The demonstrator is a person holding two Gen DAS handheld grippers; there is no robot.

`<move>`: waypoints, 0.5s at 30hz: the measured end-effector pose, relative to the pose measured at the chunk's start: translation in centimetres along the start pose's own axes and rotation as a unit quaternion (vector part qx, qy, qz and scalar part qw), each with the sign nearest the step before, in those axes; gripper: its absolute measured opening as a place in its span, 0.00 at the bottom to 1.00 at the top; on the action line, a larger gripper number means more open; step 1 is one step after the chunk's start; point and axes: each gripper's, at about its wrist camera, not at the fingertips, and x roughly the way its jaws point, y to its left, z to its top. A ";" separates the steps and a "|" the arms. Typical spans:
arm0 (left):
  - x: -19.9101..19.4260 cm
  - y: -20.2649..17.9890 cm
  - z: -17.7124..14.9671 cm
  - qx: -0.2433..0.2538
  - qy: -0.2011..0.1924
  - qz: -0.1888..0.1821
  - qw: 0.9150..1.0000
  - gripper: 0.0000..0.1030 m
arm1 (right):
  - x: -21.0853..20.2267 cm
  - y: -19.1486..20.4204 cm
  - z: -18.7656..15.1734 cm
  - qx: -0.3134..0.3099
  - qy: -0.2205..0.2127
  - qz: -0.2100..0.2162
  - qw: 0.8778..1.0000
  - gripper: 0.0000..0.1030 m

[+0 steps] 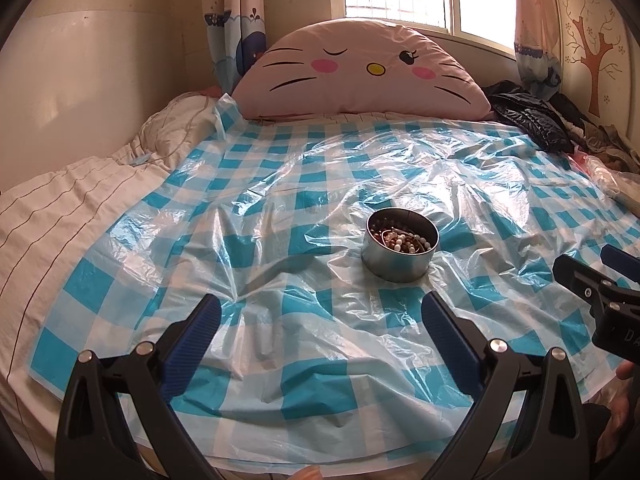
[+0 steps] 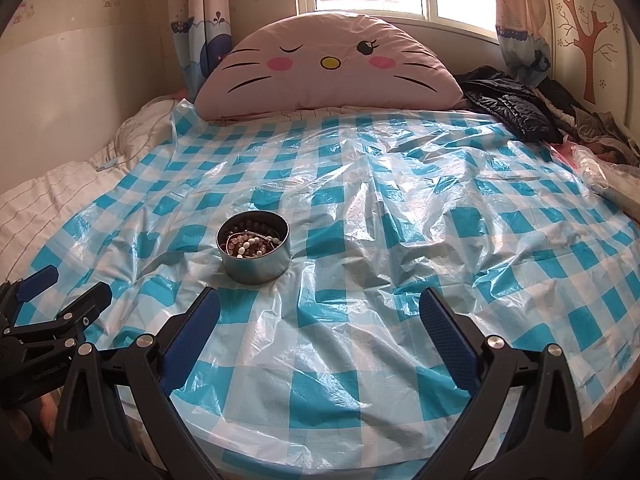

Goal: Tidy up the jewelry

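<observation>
A: I held the left claw (image 1: 320, 320) and the right claw (image 2: 320, 316) spread wide and empty above the bed.

B: The tin (image 1: 400, 258) of beaded jewelry (image 1: 404, 240) stood just ahead. I advised a vertical approach, pinching one strand only.

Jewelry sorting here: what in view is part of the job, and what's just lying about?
Job:
- round metal tin
- beaded jewelry inside the tin
- left gripper and right gripper, both open

Lying about:
- cat-face pillow
- black jacket
- checked plastic sheet
</observation>
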 end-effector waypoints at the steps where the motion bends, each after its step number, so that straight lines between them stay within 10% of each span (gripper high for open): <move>1: 0.0 0.0 0.0 0.000 -0.001 0.000 1.000 0.93 | 0.0 0.0 0.0 0.000 0.000 0.000 1.000 0.93; 15: 0.0 0.0 0.1 0.000 0.000 0.001 1.000 0.93 | 0.0 -0.1 0.0 0.000 0.000 0.000 1.000 0.93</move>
